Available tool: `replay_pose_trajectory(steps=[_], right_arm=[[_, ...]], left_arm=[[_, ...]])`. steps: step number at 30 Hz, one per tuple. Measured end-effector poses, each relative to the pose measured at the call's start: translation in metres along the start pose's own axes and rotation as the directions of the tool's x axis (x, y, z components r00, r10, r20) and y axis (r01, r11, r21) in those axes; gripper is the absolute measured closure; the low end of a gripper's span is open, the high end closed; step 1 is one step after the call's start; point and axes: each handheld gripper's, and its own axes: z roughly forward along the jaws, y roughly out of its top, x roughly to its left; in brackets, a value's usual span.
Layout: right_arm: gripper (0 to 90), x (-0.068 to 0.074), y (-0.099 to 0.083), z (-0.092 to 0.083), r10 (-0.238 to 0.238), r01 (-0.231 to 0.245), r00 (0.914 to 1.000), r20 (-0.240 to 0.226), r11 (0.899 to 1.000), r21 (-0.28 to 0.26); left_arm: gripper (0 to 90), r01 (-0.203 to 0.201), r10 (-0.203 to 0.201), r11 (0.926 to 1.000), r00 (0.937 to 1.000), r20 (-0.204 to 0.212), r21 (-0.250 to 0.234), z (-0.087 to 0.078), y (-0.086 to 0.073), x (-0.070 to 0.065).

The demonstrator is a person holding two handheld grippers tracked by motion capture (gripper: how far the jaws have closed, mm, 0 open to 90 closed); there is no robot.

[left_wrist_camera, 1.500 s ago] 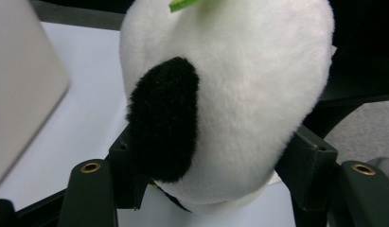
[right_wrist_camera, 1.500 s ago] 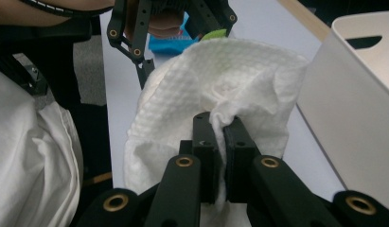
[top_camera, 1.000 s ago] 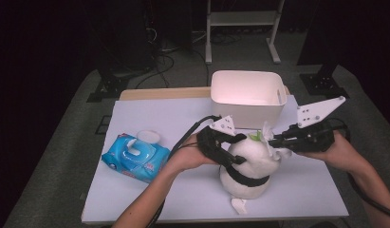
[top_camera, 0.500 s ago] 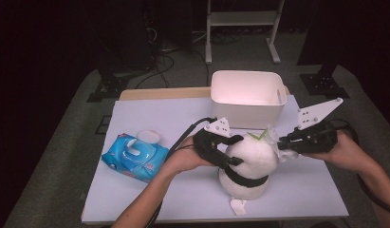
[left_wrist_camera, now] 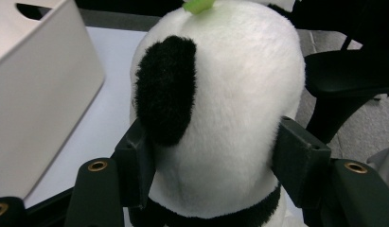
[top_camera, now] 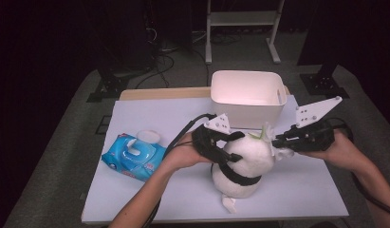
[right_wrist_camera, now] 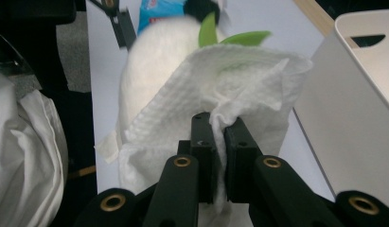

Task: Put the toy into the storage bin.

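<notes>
Here the left gripper (left_wrist_camera: pixel 208 156) clasps the panda (left_wrist_camera: pixel 220 109) by the sides of its head, jaws pressed into the plush, steadying it upright on the table (top_camera: pixel 150 114) just before the bin (top_camera: pixel 247 97). The right gripper (right_wrist_camera: pixel 219 137) is clenched on a wipe (right_wrist_camera: pixel 216 90), draped against the panda's head from the person's right – beside the green leaf (right_wrist_camera: pixel 232 37). Likely the wiping stroke runs across the head toward the left gripper. Farther left lies the wipes pack (top_camera: pixel 133 156).
</notes>
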Motion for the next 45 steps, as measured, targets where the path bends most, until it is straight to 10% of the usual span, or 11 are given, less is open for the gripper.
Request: replay_pose_trajectory(steps=[24,38,45], right_arm=[[83.4,-0.016,-0.024,0.012,0.098,-0.097,0.9952,-0.011,0.995,0.036],[83.3,0.002,0.028,0.002,-0.045,0.046,0.9987,-0.025,0.999,0.008],[83.3,0.000,0.017,0.000,-0.024,0.024,0.9997,-0.011,0.999,0.037]], left_arm=[[38.0,0.009,-0.008,0.9999,0.9997,0.023,-0.014,-0.010,-0.015,0.000],[38.4,-0.060,0.060,0.9977,0.9981,0.009,0.031,0.013,0.019,-0.010],[38.7,-0.030,0.030,0.9995,0.9995,0.004,0.005,0.011,0.013,-0.005]])
